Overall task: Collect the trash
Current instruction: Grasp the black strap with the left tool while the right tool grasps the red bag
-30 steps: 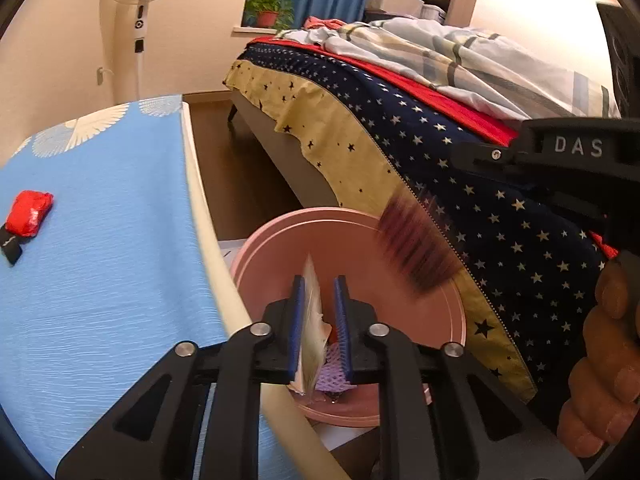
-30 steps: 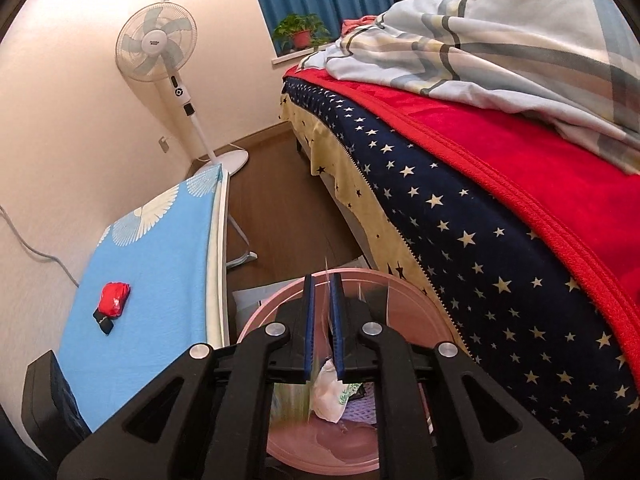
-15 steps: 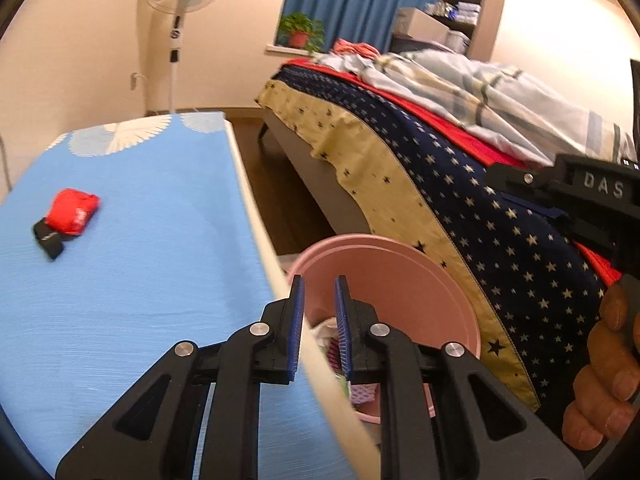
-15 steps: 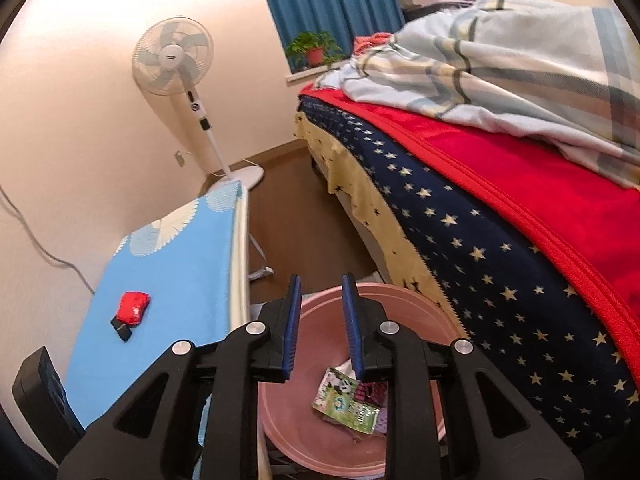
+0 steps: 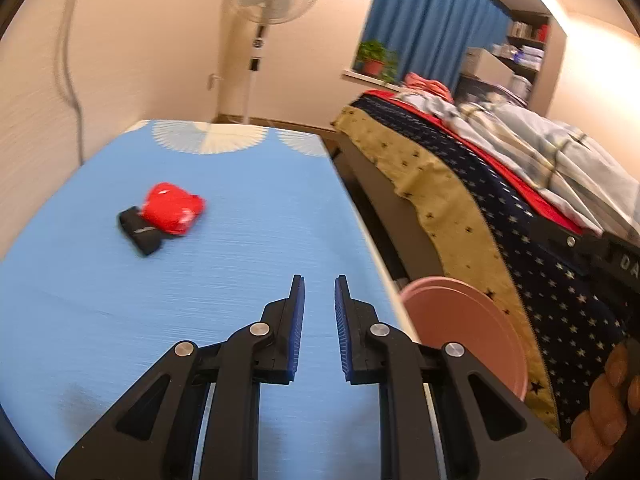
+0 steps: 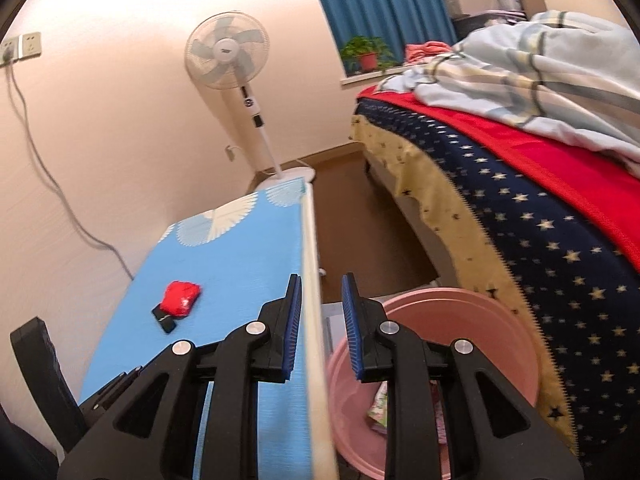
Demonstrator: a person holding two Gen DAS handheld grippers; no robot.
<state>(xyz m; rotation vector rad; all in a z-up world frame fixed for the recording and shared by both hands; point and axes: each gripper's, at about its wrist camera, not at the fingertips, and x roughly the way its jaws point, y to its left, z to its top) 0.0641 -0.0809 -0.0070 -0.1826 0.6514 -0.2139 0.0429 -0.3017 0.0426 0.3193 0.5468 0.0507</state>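
A: Left wrist view: the left gripper [image 5: 319,286] is seen with its jaws parted by a narrow gap and nothing held, poised above the near part of the blue-covered table [image 5: 240,240]. Is any trash left?

B: A crumpled red wrapper [image 5: 173,208] is seen toward the table's left edge, touching a small black item [image 5: 140,232] beside it. Both are well apart from either gripper.

A: And the right gripper [image 6: 320,292]?

B: Its jaws are likewise held apart and empty, straddling the table's right edge, with the pink bin [image 6: 460,320] on the floor just beside that edge, between table and bed [image 6: 520,200]. Some wrappers [image 6: 380,404] are already seen inside the bin.

A: Which step is judged to be in hand?

B: A reach for the next piece, it is judged. The left gripper would need to be carried forward and leftward, lowered onto the red wrapper, and closed across it without the black item being caught.
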